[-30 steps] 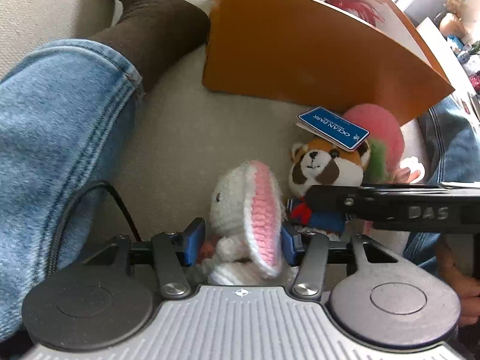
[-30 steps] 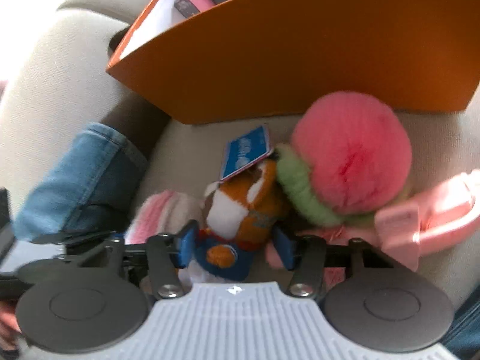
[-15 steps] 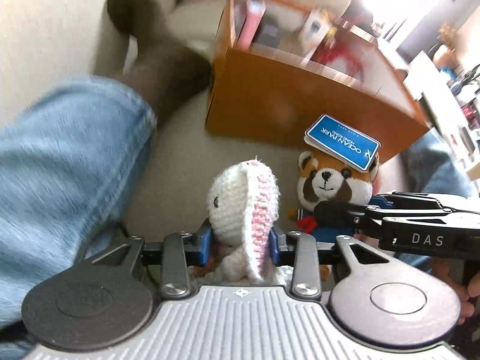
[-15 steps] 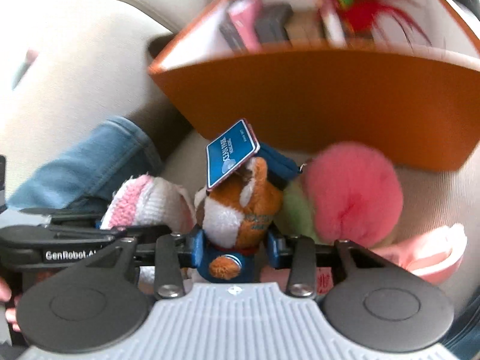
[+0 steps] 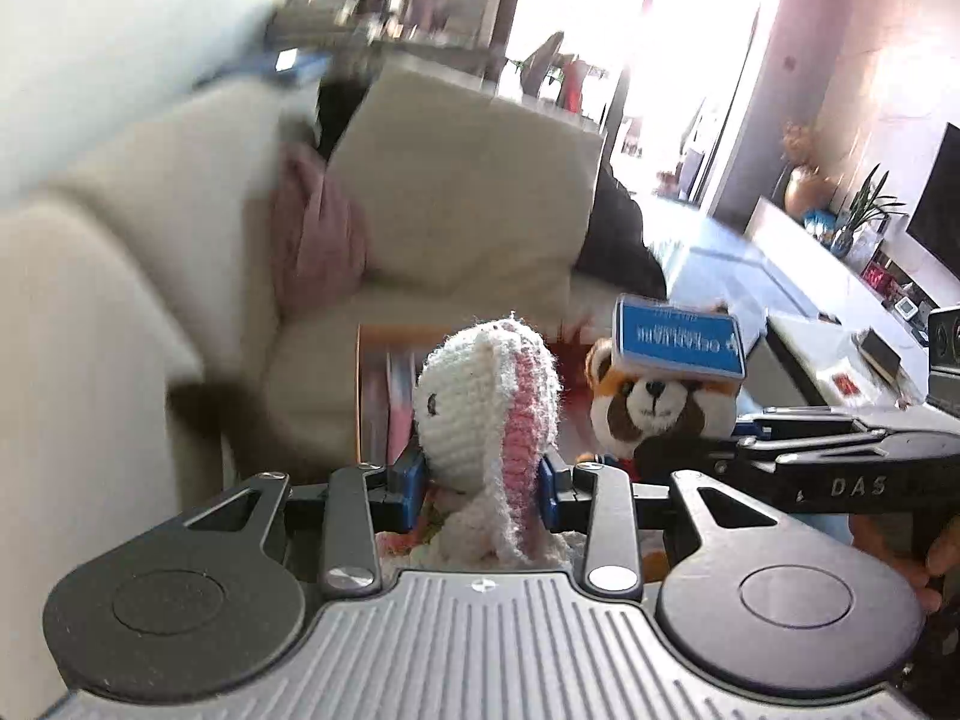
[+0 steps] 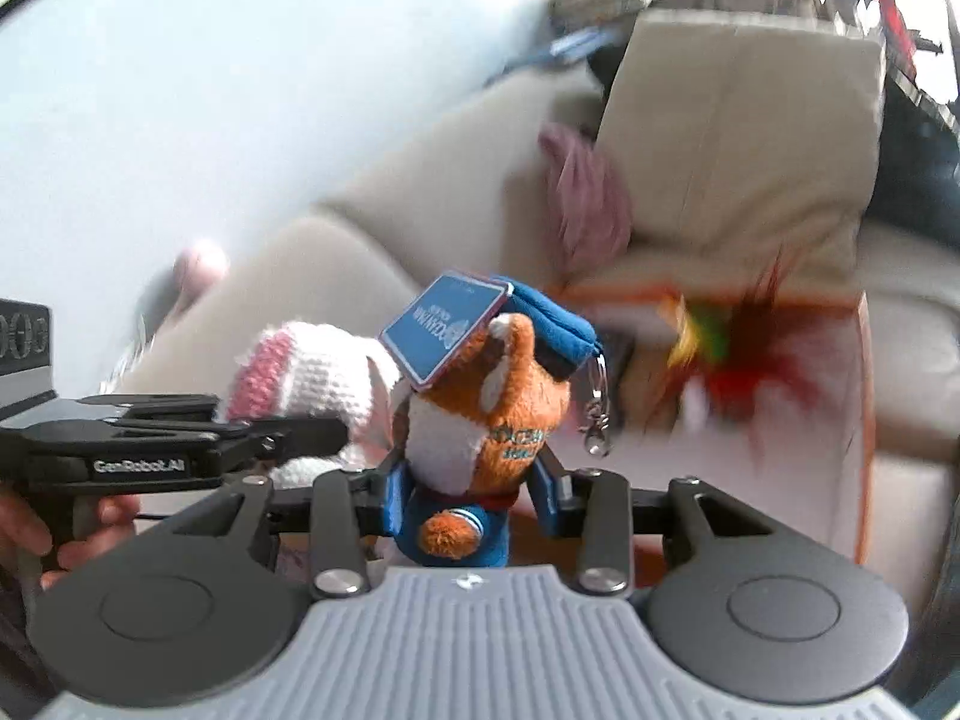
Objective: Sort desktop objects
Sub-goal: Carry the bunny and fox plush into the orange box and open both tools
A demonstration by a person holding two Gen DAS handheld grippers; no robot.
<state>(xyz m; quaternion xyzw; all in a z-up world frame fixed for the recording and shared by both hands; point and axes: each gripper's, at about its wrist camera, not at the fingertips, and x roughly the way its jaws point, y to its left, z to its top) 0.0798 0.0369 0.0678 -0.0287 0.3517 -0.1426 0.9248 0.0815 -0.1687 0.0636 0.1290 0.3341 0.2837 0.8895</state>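
the left gripper (image 5: 480, 489) is closed on the crochet rabbit (image 5: 486, 402). both blue fingers (image 5: 408, 489) press against the lower part of its head, one on each side. the rabbit sits upright between them, with a pink-lined ear hanging down the front. it is lifted clear of the sofa (image 5: 150, 276) seat.

the right gripper (image 6: 465, 507) is closed on the red panda toy (image 6: 480, 420). its blue fingers (image 6: 387, 507) clamp the toy's blue-clad body from both sides. the panda is upright, wearing a blue cap (image 6: 549, 321). a blue tag (image 6: 441, 324) lies tilted against its head. a metal clip (image 6: 594, 420) hangs from the cap on the right side of the toy.

the two toys are held just beside each other. in the left wrist view the panda appears to the right of the rabbit, with the right gripper's black body crossing below it. in the right wrist view the rabbit appears to the left of the panda, behind the left gripper's black body.

behind both toys is an orange box (image 6: 861, 420). a red feathered item (image 6: 750, 372) shows inside it, blurred. the cream sofa carries a cream cushion (image 5: 468, 180) and a pink cushion (image 5: 318, 240), which lean on the backrest above the box. a white table (image 5: 798, 300) stands at the right in the left wrist view.
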